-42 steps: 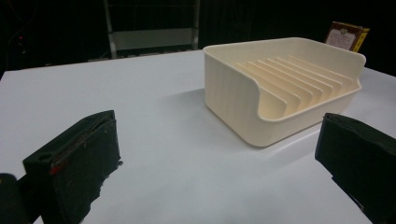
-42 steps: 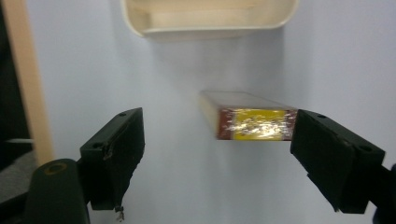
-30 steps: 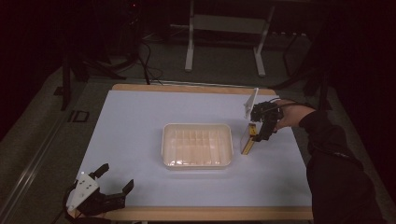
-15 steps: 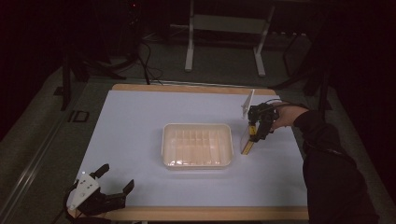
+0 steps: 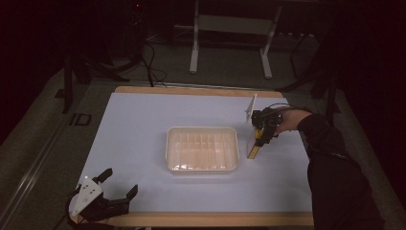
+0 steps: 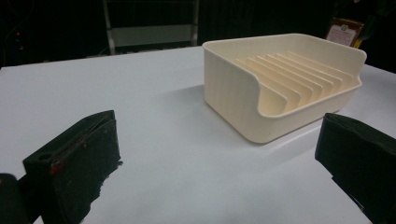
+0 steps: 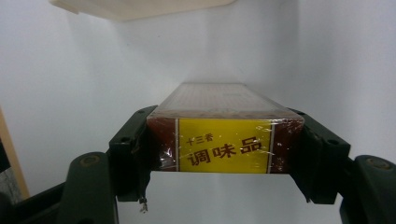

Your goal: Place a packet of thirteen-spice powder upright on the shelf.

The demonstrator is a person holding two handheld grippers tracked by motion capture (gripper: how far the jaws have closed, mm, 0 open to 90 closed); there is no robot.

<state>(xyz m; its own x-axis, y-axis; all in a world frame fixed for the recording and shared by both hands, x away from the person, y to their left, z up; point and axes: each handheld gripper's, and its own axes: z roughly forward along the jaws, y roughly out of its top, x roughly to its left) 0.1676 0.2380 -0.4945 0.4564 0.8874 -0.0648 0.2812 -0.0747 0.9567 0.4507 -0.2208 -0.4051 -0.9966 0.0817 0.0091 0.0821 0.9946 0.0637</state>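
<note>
1. My left gripper [image 5: 103, 199] rests at the table's [image 5: 143, 120] near left corner, jaws spread with nothing between them.
2. The cream tray [image 5: 202, 149] sits mid-table.
3. My right gripper [image 5: 262, 136] has just clamped the box [image 7: 224, 135] (yellow label), just right of the tray.

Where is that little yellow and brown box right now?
In the high view the box lies on the table's right side, just right of the cream tray, clamped between the right gripper jaws.
</note>
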